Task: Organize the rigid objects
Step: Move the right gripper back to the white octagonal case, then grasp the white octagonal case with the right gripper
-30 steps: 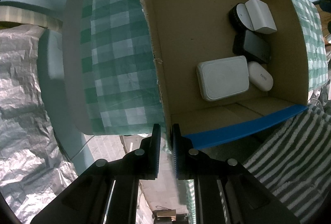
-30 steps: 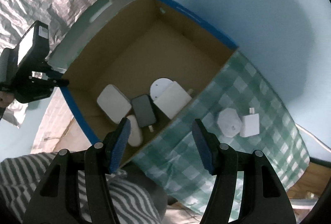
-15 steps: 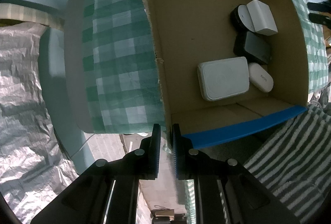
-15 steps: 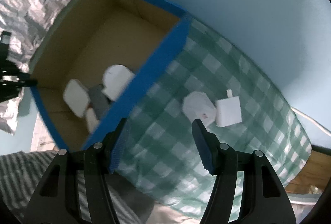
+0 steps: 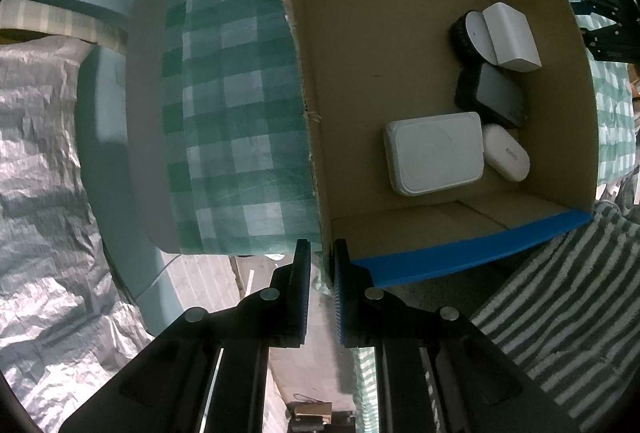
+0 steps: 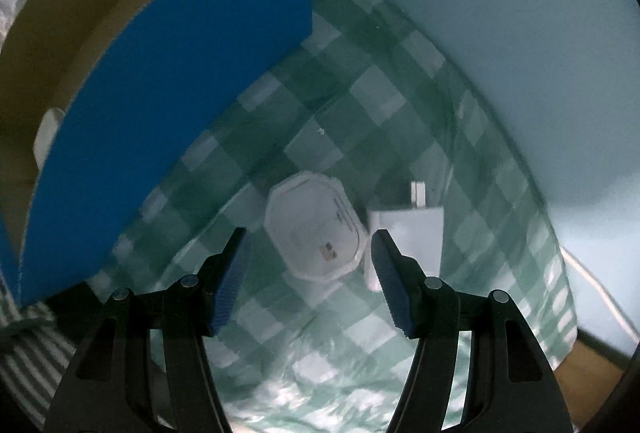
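My left gripper (image 5: pixel 322 269) is shut on the near corner of the cardboard box wall (image 5: pixel 316 153). Inside the box lie a white flat square device (image 5: pixel 434 153), a white oval case (image 5: pixel 506 152), a dark grey box (image 5: pixel 492 95), a white block (image 5: pixel 510 35) and a round black-and-white disc (image 5: pixel 466 33). My right gripper (image 6: pixel 310 273) is open, low over the checked cloth, with a white octagonal device (image 6: pixel 316 227) between its fingers. A white plug adapter (image 6: pixel 412 231) lies just right of it.
The box's blue outer wall (image 6: pixel 160 81) stands left of my right gripper. The green checked cloth (image 6: pixel 360 113) covers the table. A striped towel (image 5: pixel 560 293) lies below the box. Crinkled silver sheeting (image 5: pixel 36 153) is at left. A light blue wall (image 6: pixel 500 13) is behind.
My right gripper has moved away from over the box, right and down to the cloth, closing in around the octagonal device. My left gripper still holds the box corner.
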